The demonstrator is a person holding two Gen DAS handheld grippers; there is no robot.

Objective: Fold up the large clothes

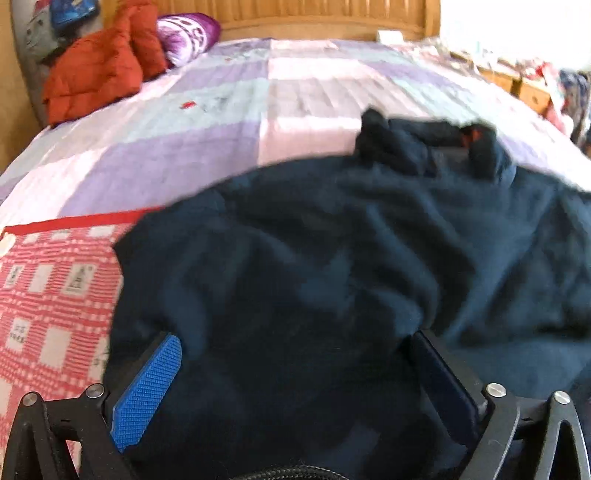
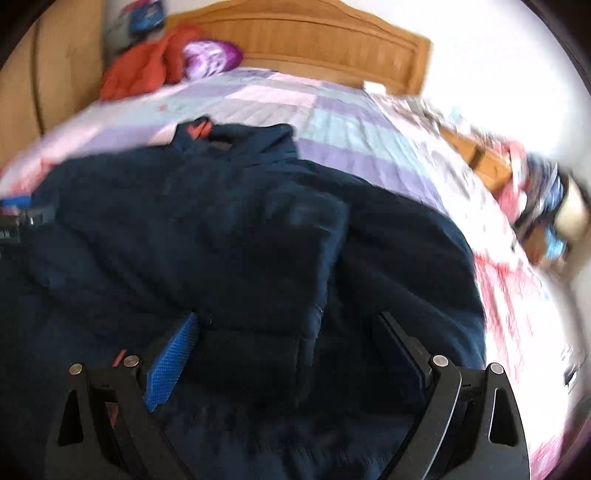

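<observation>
Jacket: one dark navy jacket [image 1: 332,258] lies spread and rumpled on the near half of the bed [image 1: 221,122], its collar [image 1: 424,147] toward the headboard [image 1: 325,18]; a bit of orange lining shows at the collar. In the right wrist view a folded panel of it lies across its middle.

Left gripper [image 1: 295,362]: one, low over the near edge of the jacket. Jaws spread wide, with jacket cloth bulging between them; both pads appear to touch the cloth, but they are not pinched on it. Two blue textured pads [image 1: 147,395], the right-hand one in shadow.

Right gripper [image 2: 288,350]: one, also low over the jacket's near part. Jaws wide apart, the folded panel's lower end lying between them; no clamp on the cloth shows. One blue pad is lit, the other dark.

Bed: one, with a sheet in purple, pink and pale green blocks; one wooden headboard.

Red-checked cloth [image 1: 55,295]: one, at the bed's near left, partly under the jacket's left edge.

Far left corner: one orange-red padded garment [image 1: 99,66] heaped by the headboard, one purple patterned pillow [image 1: 188,35] just beside it, touching.

Right of bed: a wooden cabinet [image 1: 517,85] with blurred clutter on it; items cannot be counted.

Both views are motion-blurred.
</observation>
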